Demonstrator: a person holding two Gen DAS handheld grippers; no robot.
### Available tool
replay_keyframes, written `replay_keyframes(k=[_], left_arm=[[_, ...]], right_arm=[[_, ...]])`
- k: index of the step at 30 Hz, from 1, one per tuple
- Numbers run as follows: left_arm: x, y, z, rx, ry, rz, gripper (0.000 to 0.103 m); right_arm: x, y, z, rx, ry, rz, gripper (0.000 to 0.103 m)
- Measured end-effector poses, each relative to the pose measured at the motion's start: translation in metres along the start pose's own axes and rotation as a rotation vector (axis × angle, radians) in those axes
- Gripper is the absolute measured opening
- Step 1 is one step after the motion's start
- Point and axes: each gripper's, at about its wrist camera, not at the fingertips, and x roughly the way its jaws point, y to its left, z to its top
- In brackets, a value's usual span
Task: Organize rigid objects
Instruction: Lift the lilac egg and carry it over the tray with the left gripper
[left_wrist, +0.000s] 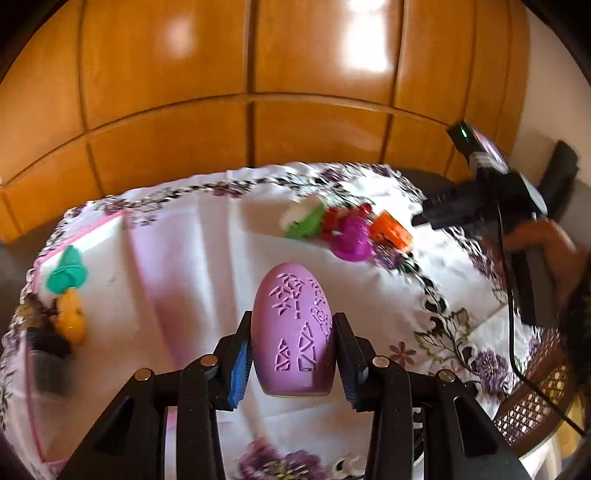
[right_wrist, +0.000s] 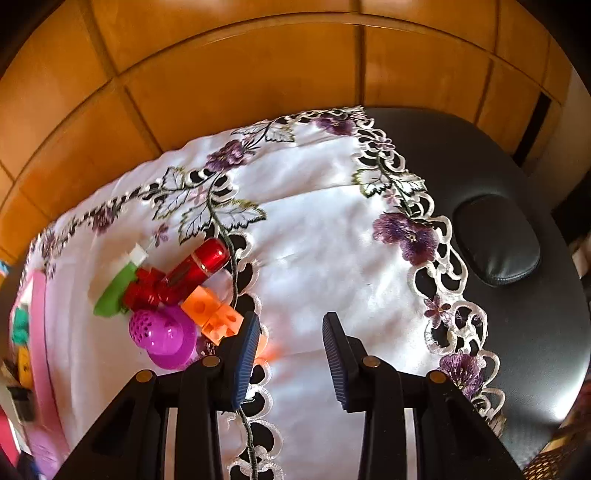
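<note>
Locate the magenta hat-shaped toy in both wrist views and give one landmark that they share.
Left wrist: the magenta hat lies right of centre on the tablecloth, beyond the held purple egg, in the toy pile.
Right wrist: the hat lies lower left, just left of the right gripper.
Shared landmark: the orange block, touching the hat in both views.

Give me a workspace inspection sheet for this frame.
Surface: white embroidered tablecloth with purple flowers over a black padded table.
Job's things: lilac egg-shaped plastic piece; heap of toys: magenta plastic hat, orange perforated block, red translucent tube, green plastic piece.
Clutter: pink-rimmed tray holding teal and yellow toys.
Grippers: left tongs shut on the egg; right tongs open, empty.
Cables: black cable.
Surroundings: wooden cabinet doors.
</note>
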Motion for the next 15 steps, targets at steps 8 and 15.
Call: replay_keyframes(k=[8,15], left_arm=[[-0.021,0.031,0.003,-0.073,-0.027,0.081,0.041],[-0.031,0.051,-0.001,-0.122,-0.035,0.116,0.041]], right_arm=[[-0.005,0.016,-0.001,-0.079,-0.033,0.035,0.035],[-0.004,0.035,-0.005,-0.176,-0.039,0.049,0.035]])
